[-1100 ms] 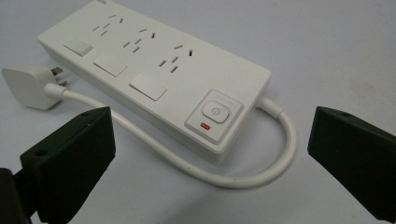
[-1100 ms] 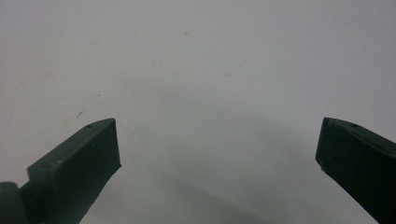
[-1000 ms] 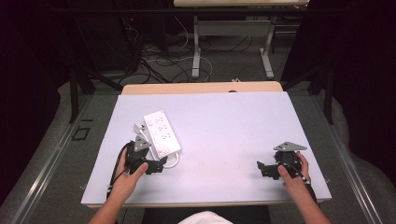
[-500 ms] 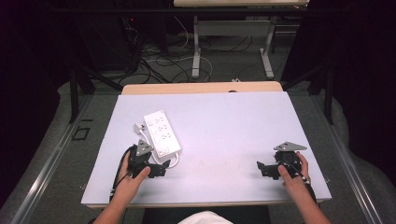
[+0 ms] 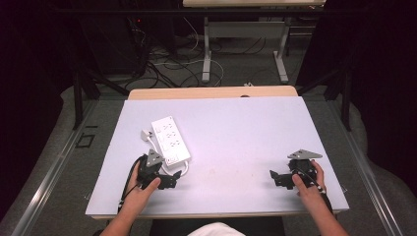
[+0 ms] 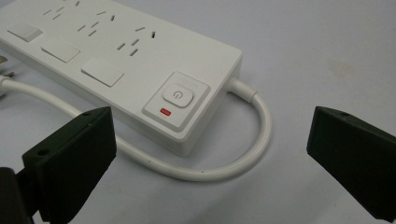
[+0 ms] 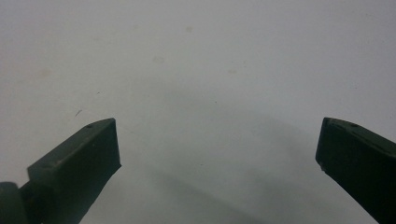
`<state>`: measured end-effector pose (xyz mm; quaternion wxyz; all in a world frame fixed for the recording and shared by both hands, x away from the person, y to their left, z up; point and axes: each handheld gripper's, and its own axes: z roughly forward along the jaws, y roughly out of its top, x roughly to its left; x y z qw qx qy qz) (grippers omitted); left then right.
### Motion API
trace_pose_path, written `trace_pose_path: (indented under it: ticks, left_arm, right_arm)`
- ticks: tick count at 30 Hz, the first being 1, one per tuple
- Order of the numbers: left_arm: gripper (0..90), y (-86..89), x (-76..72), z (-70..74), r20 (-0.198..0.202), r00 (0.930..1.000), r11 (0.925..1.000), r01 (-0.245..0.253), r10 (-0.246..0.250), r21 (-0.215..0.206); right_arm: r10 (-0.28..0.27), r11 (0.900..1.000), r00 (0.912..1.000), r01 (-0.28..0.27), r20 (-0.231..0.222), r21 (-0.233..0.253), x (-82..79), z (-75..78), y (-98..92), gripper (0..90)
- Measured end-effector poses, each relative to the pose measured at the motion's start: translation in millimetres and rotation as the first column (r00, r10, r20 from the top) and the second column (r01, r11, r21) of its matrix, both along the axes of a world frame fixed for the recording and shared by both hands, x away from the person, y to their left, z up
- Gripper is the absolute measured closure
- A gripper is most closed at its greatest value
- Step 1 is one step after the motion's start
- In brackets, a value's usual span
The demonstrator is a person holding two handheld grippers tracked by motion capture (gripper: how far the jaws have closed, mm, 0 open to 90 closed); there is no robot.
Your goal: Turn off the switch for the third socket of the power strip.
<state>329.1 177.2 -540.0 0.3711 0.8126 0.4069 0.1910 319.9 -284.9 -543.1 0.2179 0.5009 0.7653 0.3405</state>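
Observation:
A white power strip [image 5: 170, 140] lies on the left half of the white table [image 5: 236, 128], its cable [image 5: 184, 171] looping out at the near end. In the left gripper view the strip [image 6: 116, 60] shows a power button [image 6: 177, 95] with a red mark under it, and the white cable [image 6: 224, 163] curves between my jaws. My left gripper [image 5: 171, 180] [image 6: 210, 158] is open just short of the strip's near end and holds nothing. At the right front of the table, my right gripper [image 5: 276, 178] [image 7: 219, 163] is open over bare surface.
A small white plug [image 5: 146, 133] lies at the strip's left side. A wooden edge [image 5: 211, 92] borders the table's far side. Beyond it are metal table legs and loose cables [image 5: 162, 64] on the floor.
My left gripper has shifted slightly toward the table's near edge and to the right, staying at the strip's near end. The right gripper has not moved.

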Motion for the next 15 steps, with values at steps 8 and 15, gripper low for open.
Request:
trace_pose_path:
  ticks: [8,15]
  left_arm:
    - [1.4,0.6,1.8,-2.1,-0.013,0.9999,1.0,-0.002,0.002,-0.009]
    - [1.5,2.2,2.3,-1.4,-0.02,0.9998,1.0,0.006,-0.007,-0.003]
  right_arm:
    - [0.005,1.0,1.0,-0.005,0.003,-0.004,0.7,-0.4,-1.3,0.0]
    - [0.001,1.0,1.0,-0.001,0.001,-0.001,0.9,-0.7,-1.5,0.0]
